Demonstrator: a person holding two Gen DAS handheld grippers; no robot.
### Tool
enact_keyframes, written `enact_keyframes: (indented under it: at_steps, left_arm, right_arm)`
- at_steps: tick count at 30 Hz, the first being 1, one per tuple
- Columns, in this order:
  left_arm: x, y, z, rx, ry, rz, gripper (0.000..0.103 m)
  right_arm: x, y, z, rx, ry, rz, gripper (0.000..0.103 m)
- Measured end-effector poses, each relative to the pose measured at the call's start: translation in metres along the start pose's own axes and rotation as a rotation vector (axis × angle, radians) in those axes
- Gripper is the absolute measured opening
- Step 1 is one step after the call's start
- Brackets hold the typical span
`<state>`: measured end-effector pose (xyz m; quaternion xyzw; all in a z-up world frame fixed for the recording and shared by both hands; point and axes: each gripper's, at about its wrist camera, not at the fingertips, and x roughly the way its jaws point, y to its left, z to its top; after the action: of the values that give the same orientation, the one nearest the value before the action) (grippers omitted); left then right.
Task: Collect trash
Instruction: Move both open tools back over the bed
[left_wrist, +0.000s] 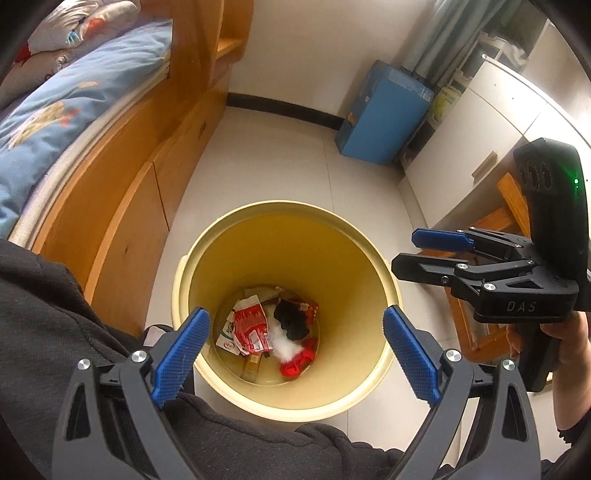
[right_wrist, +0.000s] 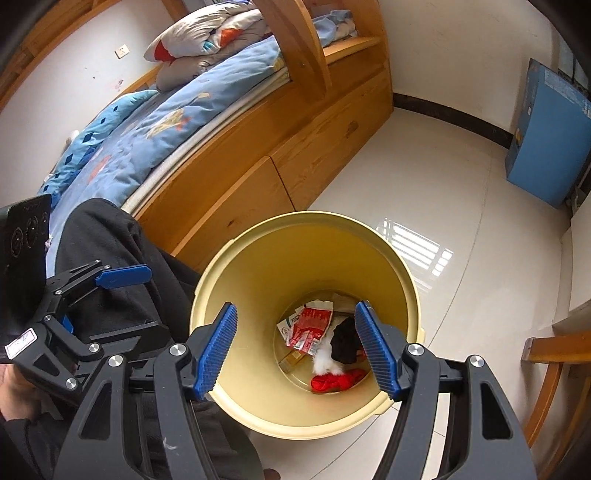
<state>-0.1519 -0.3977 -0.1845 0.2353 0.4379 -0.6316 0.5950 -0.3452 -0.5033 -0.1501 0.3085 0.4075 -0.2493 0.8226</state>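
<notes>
A pale yellow bin stands on the tiled floor, and both grippers hover over its mouth. At its bottom lie a red-and-white wrapper, a black wad, white fluff and a red piece. My left gripper is open wide above the near rim, nothing between its blue pads. My right gripper is at the bin's right side. In the right wrist view the right gripper is open and empty over the bin, with the wrapper below. The left gripper is at the left.
A wooden bed with blue bedding runs along the left, close to the bin. A blue box leans on the far wall beside a white cabinet. A wooden frame stands at the right. The person's dark-clothed leg touches the bin's near side.
</notes>
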Motion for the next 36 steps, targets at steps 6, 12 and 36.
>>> enact_keyframes:
  at_steps: [6, 12, 36]
  left_arm:
    - [-0.018, 0.003, 0.001, -0.001, -0.052, 0.015, 0.094]
    - [-0.055, 0.014, 0.000, -0.003, -0.167, 0.087, 0.094]
    - [-0.304, 0.167, -0.103, -0.438, -0.675, 0.755, 0.099]
  right_arm:
    - [-0.007, 0.016, 0.009, -0.033, -0.029, 0.033, 0.065]
    - [-0.017, 0.050, 0.025, -0.136, -0.104, 0.107, 0.065]
    - [0.006, 0.345, 0.090, -0.650, -0.355, 0.590, 0.090]
